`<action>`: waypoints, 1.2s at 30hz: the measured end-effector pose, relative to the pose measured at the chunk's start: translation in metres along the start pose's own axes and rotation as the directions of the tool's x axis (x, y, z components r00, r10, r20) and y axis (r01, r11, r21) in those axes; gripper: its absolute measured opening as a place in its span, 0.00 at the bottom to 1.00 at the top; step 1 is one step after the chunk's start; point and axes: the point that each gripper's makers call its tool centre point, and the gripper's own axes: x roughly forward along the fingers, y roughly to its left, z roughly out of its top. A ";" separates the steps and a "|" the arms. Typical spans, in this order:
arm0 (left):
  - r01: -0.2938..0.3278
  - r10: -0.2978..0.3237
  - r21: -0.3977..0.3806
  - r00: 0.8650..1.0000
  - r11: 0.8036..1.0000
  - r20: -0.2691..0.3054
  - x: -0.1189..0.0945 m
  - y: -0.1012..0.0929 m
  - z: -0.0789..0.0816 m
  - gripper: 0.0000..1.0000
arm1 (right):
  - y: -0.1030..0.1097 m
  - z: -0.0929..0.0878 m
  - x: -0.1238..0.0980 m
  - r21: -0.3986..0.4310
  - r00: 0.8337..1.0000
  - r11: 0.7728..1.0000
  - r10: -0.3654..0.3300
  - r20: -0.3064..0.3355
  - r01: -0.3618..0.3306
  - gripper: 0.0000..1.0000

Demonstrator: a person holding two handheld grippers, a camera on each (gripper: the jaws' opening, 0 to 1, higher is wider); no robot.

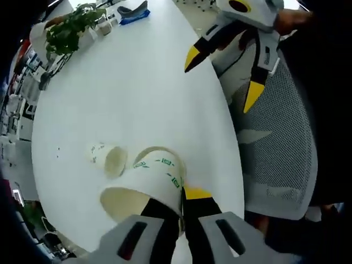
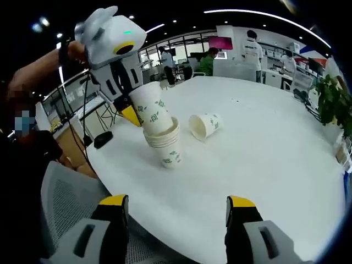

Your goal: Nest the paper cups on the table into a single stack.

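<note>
A paper cup (image 2: 149, 110) is clamped by its wall between the closed jaws of the left gripper (image 2: 127, 113) and is held tilted, its base entering the mouth of the stack of nested cups (image 2: 166, 144) that stands upright on the white table (image 2: 264, 165). In the left gripper view the held cup's mouth (image 1: 129, 203) is turned toward the camera, with the stack's rim (image 1: 159, 157) just beyond it. One more paper cup lies on its side (image 2: 204, 125) just to the right of the stack, apart from it.

The right gripper (image 2: 177, 212) is held back near the table's near edge, its jaws spread wide with nothing between them; it is also seen from the left gripper view (image 1: 223, 80) above a mesh chair (image 1: 286, 143).

The step in hand is judged to be seating the held cup. It would best be righted until its axis lines up with the stack's, then pressed straight down; a slanted push could tip the unsupported stack. The idle gripper could be brought in to steady the stack's lower cups. The grip should be kept light, since a thin paper wall is likely to be crushed.

A potted plant (image 1: 69, 27) stands at the far end of the table.
</note>
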 end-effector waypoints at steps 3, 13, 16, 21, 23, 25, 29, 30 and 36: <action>-0.004 0.004 0.015 1.000 1.000 -0.006 0.002 0.002 0.001 0.00 | 0.001 0.001 0.000 -0.004 1.000 1.000 0.003 -0.001 -0.003 0.72; 0.025 -0.023 0.052 0.999 0.998 -0.030 0.008 -0.002 0.000 0.00 | -0.002 -0.001 0.001 0.005 1.000 1.000 0.008 -0.008 -0.008 0.71; 0.027 -0.025 0.059 0.999 0.998 -0.035 0.007 -0.001 0.000 0.00 | -0.003 0.000 0.002 0.006 1.000 1.000 0.009 -0.007 -0.009 0.71; 0.024 -0.021 0.068 0.999 0.997 -0.046 0.008 0.001 -0.002 0.00 | -0.002 0.000 0.002 0.008 1.000 1.000 0.009 -0.009 -0.009 0.71; 0.019 -0.016 0.069 0.999 0.997 -0.045 0.007 0.003 -0.002 0.00 | -0.001 -0.001 0.002 0.007 1.000 1.000 0.011 -0.012 -0.011 0.71; 0.022 -0.019 0.068 0.999 0.997 -0.042 0.007 0.004 -0.001 0.00 | -0.001 -0.001 0.003 0.008 1.000 1.000 0.011 -0.011 -0.011 0.71; 0.024 -0.022 0.069 0.999 0.997 -0.040 0.007 0.003 0.000 0.04 | 0.000 -0.002 0.003 0.010 1.000 1.000 0.013 -0.012 -0.013 0.71; 0.026 -0.023 0.070 0.999 0.997 -0.041 0.007 0.003 -0.001 0.04 | 0.000 -0.002 0.003 0.010 1.000 1.000 0.014 -0.013 -0.014 0.71; 0.018 -0.015 0.079 0.999 0.997 -0.037 0.008 0.006 0.000 0.07 | 0.001 -0.001 0.003 0.009 1.000 1.000 0.015 -0.012 -0.015 0.71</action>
